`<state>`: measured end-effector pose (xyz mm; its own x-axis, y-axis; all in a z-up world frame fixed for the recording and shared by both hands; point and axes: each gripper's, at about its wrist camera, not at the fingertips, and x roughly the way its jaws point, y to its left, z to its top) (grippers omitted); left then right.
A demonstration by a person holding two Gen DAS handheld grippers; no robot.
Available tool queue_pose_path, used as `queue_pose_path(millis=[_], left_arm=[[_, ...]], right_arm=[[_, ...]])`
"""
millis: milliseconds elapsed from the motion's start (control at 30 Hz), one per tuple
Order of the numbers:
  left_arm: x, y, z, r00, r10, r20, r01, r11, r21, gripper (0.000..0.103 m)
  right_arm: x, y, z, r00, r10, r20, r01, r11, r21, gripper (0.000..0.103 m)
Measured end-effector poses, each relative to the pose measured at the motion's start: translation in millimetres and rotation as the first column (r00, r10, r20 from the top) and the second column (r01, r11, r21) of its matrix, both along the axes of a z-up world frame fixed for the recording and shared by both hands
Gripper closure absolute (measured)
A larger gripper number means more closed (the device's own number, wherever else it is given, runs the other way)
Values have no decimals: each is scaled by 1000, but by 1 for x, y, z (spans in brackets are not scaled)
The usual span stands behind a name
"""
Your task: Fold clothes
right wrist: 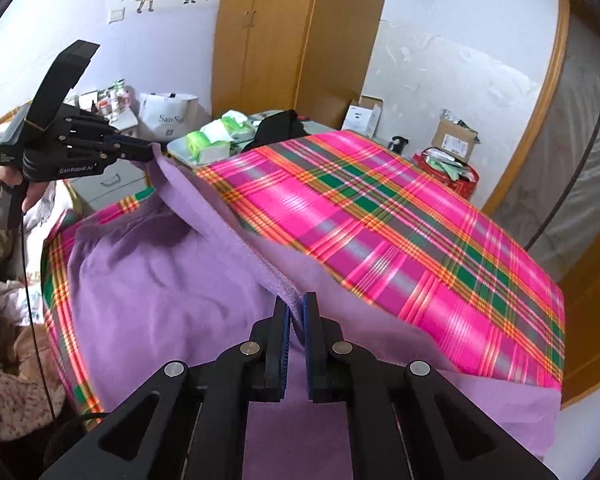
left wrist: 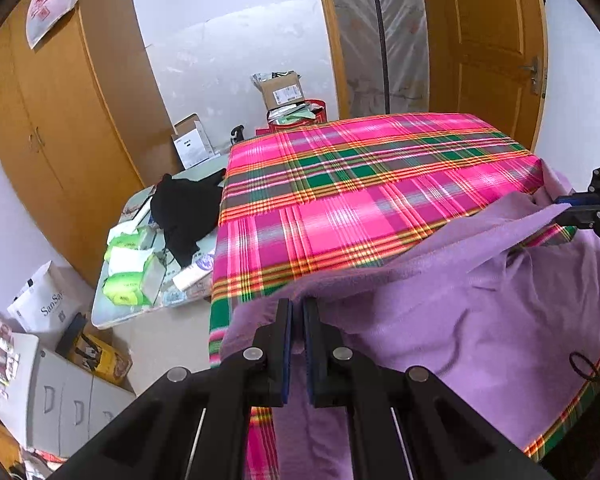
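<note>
A purple garment (left wrist: 480, 320) (right wrist: 160, 288) lies on the near part of a table covered by a pink plaid cloth (left wrist: 360, 184) (right wrist: 400, 232). My left gripper (left wrist: 297, 308) (right wrist: 152, 152) is shut on one corner of the garment's edge. My right gripper (right wrist: 296, 304) (left wrist: 560, 208) is shut on the other corner. The raised edge stretches taut between the two grippers, lifted above the rest of the garment, which sags below in folds.
A low side table (left wrist: 112, 312) left of the plaid table holds green tissue packs (left wrist: 132, 276) (right wrist: 208, 144) and a black garment (left wrist: 184, 208) (right wrist: 278, 128). Cardboard boxes (left wrist: 282, 88) (right wrist: 456, 140) stand behind. Wooden wardrobe (right wrist: 260, 40), drawers (left wrist: 72, 400) and a person's hand (right wrist: 4, 176) at left.
</note>
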<state>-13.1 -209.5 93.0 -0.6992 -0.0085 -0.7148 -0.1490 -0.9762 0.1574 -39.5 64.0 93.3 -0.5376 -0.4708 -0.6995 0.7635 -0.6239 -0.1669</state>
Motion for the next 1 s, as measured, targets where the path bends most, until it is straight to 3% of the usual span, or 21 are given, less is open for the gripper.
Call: queue_pose_path(millis=[567, 1000], left_arm=[[56, 0, -16, 1000, 6, -22, -5, 999, 33, 97], [87, 0, -40, 999, 40, 0, -40, 995, 91, 97]], right_arm=[[63, 11, -11, 1000, 15, 19, -15, 1000, 9, 96], [86, 16, -38, 998, 24, 64, -26, 999, 31, 96]])
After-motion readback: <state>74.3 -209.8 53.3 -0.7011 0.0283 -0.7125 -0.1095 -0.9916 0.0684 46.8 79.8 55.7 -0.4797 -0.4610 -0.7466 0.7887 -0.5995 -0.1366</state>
